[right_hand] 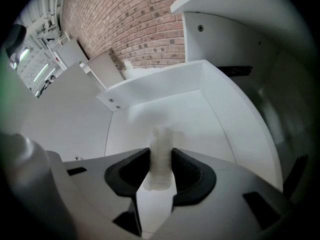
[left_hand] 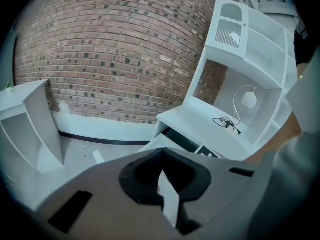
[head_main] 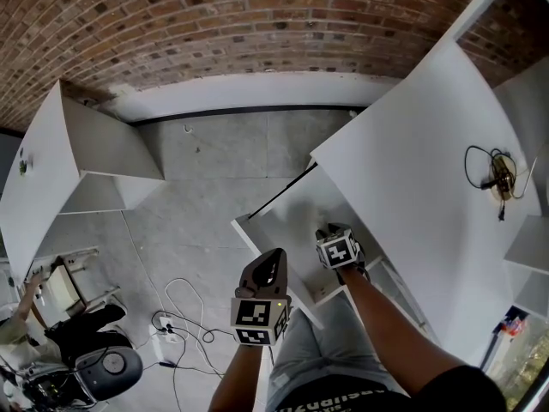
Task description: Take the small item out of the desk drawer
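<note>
White and faintly translucent, the small item [right_hand: 161, 141] shows as a short stub pinched between the jaws of your right gripper [right_hand: 161, 156], over the bare floor of the open drawer [right_hand: 150, 91], its far end blurred. It looks light and probably soft, so squeeze gently at mid-body rather than the tip. Your left gripper [left_hand: 161, 154] hangs near the drawer's front edge, jaws nearly together, holding nothing.

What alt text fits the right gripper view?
The right gripper is closed on a small, whitish, translucent cylinder, which sticks out past the jaws over the bare floor of an open white drawer. A red brick wall shows beyond the drawer.
</note>
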Available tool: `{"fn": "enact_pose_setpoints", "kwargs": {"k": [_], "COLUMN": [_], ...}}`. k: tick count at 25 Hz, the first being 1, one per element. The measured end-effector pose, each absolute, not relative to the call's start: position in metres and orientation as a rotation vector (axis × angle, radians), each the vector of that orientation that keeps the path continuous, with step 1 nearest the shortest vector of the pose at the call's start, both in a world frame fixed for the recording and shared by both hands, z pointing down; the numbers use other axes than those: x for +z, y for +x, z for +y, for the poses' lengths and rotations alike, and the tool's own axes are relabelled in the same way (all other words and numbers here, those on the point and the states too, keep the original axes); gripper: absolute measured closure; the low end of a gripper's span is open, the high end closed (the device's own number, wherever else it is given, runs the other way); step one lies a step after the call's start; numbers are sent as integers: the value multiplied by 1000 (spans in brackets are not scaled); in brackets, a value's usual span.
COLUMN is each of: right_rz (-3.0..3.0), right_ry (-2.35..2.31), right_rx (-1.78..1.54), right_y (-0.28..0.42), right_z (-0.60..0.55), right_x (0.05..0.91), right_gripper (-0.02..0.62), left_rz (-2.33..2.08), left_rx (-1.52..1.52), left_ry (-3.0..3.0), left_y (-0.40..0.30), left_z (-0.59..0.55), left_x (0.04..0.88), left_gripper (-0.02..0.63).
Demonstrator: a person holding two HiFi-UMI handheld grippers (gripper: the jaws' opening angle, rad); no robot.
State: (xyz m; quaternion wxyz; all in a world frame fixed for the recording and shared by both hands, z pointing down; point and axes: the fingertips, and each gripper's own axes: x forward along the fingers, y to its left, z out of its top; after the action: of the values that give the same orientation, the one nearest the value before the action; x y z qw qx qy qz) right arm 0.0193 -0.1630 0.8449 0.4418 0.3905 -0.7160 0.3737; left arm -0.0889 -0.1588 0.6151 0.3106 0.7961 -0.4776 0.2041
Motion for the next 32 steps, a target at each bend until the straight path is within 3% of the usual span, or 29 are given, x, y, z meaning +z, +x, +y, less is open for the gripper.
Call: {"fn": "enact_pose_setpoints", "kwargs": {"k": [32], "right_rz": [-1923], "right_ry": [1013], "right_rx": [943], "right_y": [6], "right_z": [-151], "right_x": [748], "right_gripper": [463], "left_rz": [-1290], "left_rx": [550], "left_ry": [2137], "left_y": [-100], "left_z": [-145], "left_x": [579], "left_gripper": [600]}}
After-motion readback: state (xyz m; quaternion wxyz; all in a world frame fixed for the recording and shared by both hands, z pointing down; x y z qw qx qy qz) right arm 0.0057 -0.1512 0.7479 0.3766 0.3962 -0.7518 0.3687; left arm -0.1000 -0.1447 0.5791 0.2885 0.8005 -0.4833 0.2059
